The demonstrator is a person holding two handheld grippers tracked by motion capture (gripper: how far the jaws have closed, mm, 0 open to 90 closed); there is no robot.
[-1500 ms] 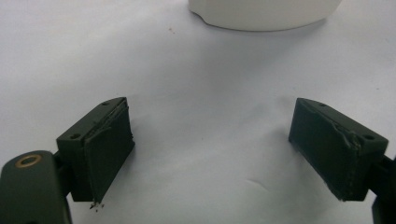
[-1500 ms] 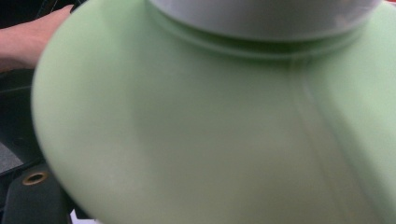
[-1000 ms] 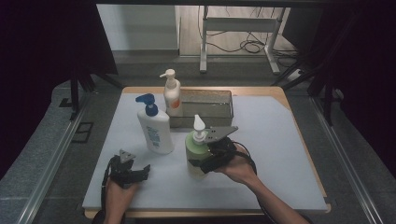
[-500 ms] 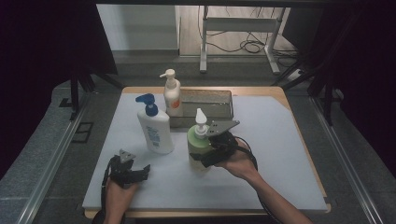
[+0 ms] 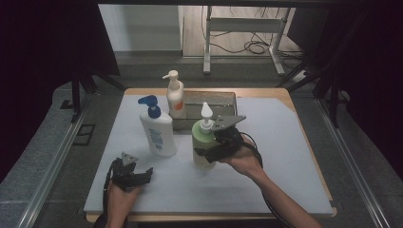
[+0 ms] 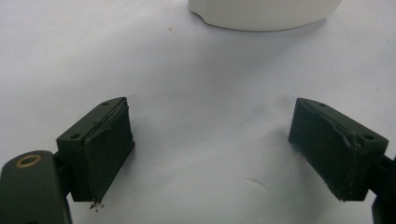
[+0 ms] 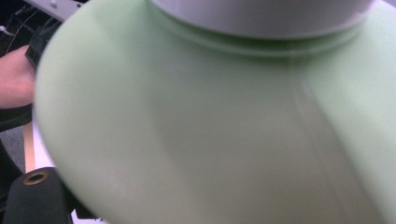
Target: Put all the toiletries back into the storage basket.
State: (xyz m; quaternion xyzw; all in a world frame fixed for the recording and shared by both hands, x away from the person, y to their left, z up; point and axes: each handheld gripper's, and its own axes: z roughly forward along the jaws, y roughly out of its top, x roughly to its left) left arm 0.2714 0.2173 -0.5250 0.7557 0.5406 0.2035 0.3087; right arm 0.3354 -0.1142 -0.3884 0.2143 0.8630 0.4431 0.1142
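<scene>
A pale green bottle (image 5: 203, 142) with a white pointed cap stands out from the white mat (image 5: 275, 166) near its middle. My right gripper (image 5: 211, 151) is closed around its body from the right side. In the right gripper view the green bottle (image 7: 210, 140) sits pressed up close between the jaws. My left gripper (image 5: 144, 175) rests low on the mat at the front left, open, with bare mat between its pads (image 6: 109, 149). The left gripper (image 6: 210, 140) points toward the base of a white bottle (image 6: 261, 11).
A white bottle with a blue pump (image 5: 159, 135) stands left of the green one. Behind it is a white pump bottle with an orange label (image 5: 175, 97) beside a dark metal tray (image 5: 221, 100). The mat lies on a wooden table; darkness and a floor with cables surround it.
The green bottle and my right gripper have shifted slightly up and to the right in the high view. The left hand has kept still.
</scene>
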